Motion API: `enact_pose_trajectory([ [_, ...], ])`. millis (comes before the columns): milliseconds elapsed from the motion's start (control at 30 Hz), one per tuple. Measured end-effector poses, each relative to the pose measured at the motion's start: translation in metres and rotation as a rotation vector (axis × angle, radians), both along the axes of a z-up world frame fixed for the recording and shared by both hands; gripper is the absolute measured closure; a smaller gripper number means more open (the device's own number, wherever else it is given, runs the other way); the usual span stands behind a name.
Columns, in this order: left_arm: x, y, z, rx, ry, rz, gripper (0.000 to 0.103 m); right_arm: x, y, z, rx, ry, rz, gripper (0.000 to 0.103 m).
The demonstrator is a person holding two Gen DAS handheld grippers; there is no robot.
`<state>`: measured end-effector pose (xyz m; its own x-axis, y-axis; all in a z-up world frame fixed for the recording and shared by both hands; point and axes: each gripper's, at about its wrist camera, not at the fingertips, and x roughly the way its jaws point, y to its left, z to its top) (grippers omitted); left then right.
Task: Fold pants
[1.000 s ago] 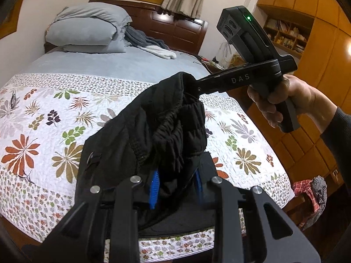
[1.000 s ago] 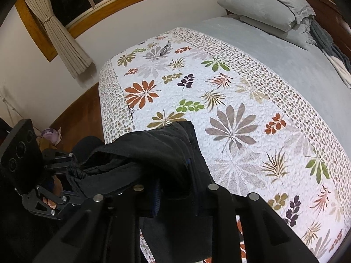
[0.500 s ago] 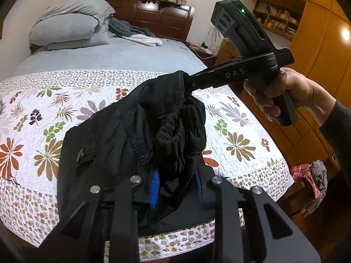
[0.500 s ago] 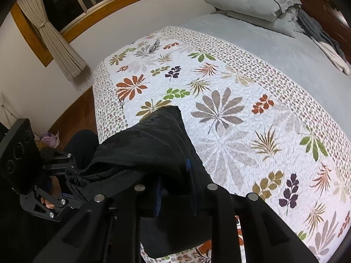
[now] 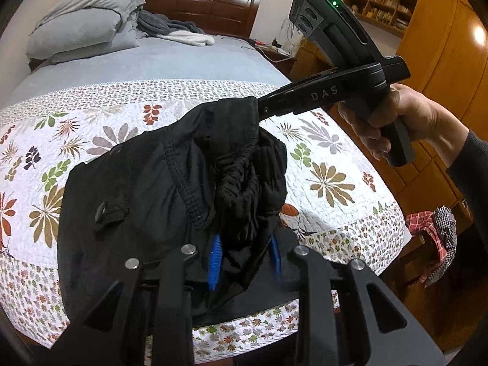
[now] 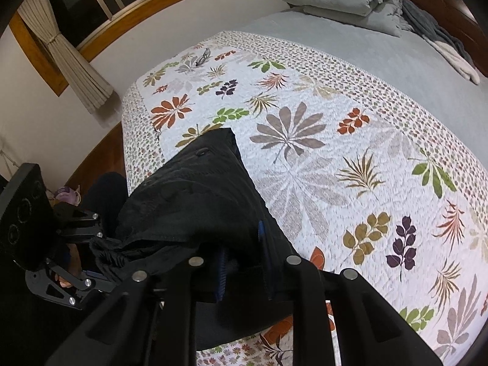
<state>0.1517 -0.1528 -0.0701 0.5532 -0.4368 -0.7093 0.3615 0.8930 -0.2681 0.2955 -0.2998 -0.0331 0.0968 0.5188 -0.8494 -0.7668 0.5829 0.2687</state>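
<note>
Black pants (image 5: 158,189) hang bunched between my two grippers above the floral quilt (image 5: 91,122) at the foot of the bed. My left gripper (image 5: 244,259) is shut on the gathered waistband near its blue pads. My right gripper (image 5: 262,109), held in a hand, is shut on the upper edge of the waistband. In the right wrist view the pants (image 6: 198,195) drape from my right gripper (image 6: 244,259) down onto the quilt (image 6: 335,152), and the left gripper (image 6: 91,271) grips them at lower left.
Grey pillows (image 5: 82,21) and a grey and white blanket (image 5: 180,32) lie at the headboard. Wooden wardrobes (image 5: 442,61) stand on the right, with a checked cloth (image 5: 436,244) beside the bed. A window with a curtain (image 6: 70,58) is on the left wall.
Both grippers have carried the pants forward over the quilt. More of the black fabric now lies spread over the bed's foot. Both grips are unchanged.
</note>
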Motion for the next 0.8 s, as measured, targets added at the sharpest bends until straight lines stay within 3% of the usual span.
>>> enact_pose_trajectory([
  [800, 0.012, -0.042, -0.057, 0.098, 0.130, -0.085, 0.079, -0.003, -0.042, -0.066, -0.025, 0.003, 0.006, 0.087],
])
